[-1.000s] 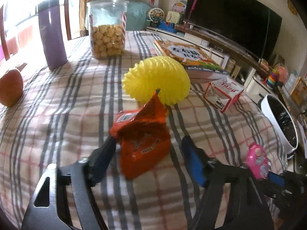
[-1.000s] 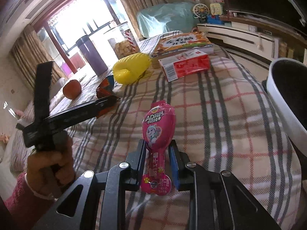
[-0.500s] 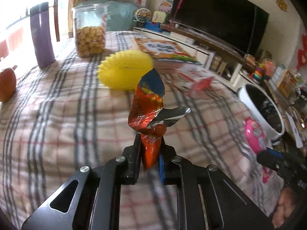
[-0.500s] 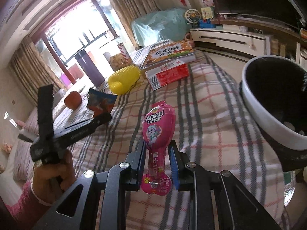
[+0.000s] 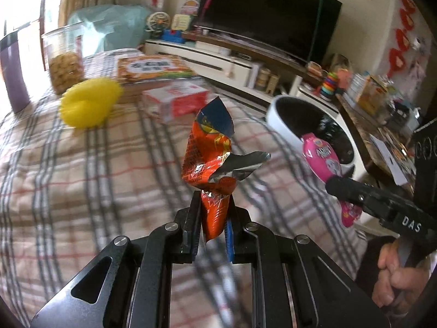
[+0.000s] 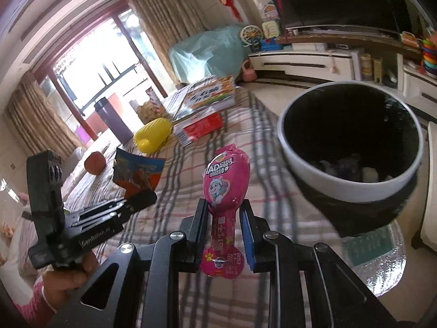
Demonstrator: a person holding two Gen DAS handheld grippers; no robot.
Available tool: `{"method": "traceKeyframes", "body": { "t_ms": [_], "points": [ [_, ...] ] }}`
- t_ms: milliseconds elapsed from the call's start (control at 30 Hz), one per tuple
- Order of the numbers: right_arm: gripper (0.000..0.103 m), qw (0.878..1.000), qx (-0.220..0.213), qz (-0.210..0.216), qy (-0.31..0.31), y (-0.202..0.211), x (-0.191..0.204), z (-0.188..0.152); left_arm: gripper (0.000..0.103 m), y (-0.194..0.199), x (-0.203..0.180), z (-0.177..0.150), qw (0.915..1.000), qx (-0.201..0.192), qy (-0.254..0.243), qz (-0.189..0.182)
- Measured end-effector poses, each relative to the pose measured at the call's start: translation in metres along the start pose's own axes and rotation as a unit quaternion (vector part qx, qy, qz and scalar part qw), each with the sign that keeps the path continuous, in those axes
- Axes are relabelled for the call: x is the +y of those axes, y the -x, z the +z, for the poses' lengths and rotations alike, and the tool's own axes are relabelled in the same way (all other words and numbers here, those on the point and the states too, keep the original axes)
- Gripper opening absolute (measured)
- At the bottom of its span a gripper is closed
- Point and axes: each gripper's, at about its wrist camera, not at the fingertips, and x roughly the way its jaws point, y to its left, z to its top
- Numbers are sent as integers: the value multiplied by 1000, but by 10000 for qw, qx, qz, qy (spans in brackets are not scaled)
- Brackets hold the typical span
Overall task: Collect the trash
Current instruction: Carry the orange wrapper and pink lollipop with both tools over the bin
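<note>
Your left tongs (image 5: 211, 229) are clamped on the lower end of a crumpled orange snack wrapper (image 5: 210, 164), which stands upright out of them, lifted off the plaid cloth of the bench (image 5: 82, 169); its silver inner foil curls out to the right and its dark blue top corner points up. Your right tongs (image 6: 223, 229) are closed around the narrow stem of a pink candy packet (image 6: 225, 180) with a cartoon pup printed on its rounded head, also held upright and off the cloth. From the left wrist view, that pink packet (image 5: 323, 161) sits in front of the trash bin (image 5: 275, 117), a white-rimmed can with a black liner standing just past the bench edge; whether the packet is over the opening or short of it you cannot tell from here. From the right wrist view the bin (image 6: 355, 188) lies up and to the right of the packet, with a few pale scraps at its bottom. Farther back on the bench rest a yellow ribbed toy (image 5: 90, 104), a red and white carton (image 5: 177, 101), a flat orange box (image 5: 153, 67), a clear jar of round snacks (image 5: 65, 60), a purple tumbler (image 6: 112, 120) and an apple (image 6: 94, 162).
</note>
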Motion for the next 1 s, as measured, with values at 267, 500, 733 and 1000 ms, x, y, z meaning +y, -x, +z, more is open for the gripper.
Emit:
{"method": "traceKeyframes", "body": {
  "t_ms": [267, 500, 733, 1000],
  "points": [
    [23, 9994, -216, -151, -225, 22, -26, 3, 13, -9, -37, 6, 9995, 67, -235, -212],
    [23, 9982, -379, -235, -392, 36, -47, 8, 13, -16, -65, 15, 9984, 99, -452, -339],
    [23, 9966, -533, -335, -541, 46, -66, 16, 13, -26, -87, 26, 9971, 122, -624, -427],
    [23, 9947, -647, -460, -646, 52, -88, 30, 13, -37, -107, 40, 9951, 141, -832, -516]
  ]
}}
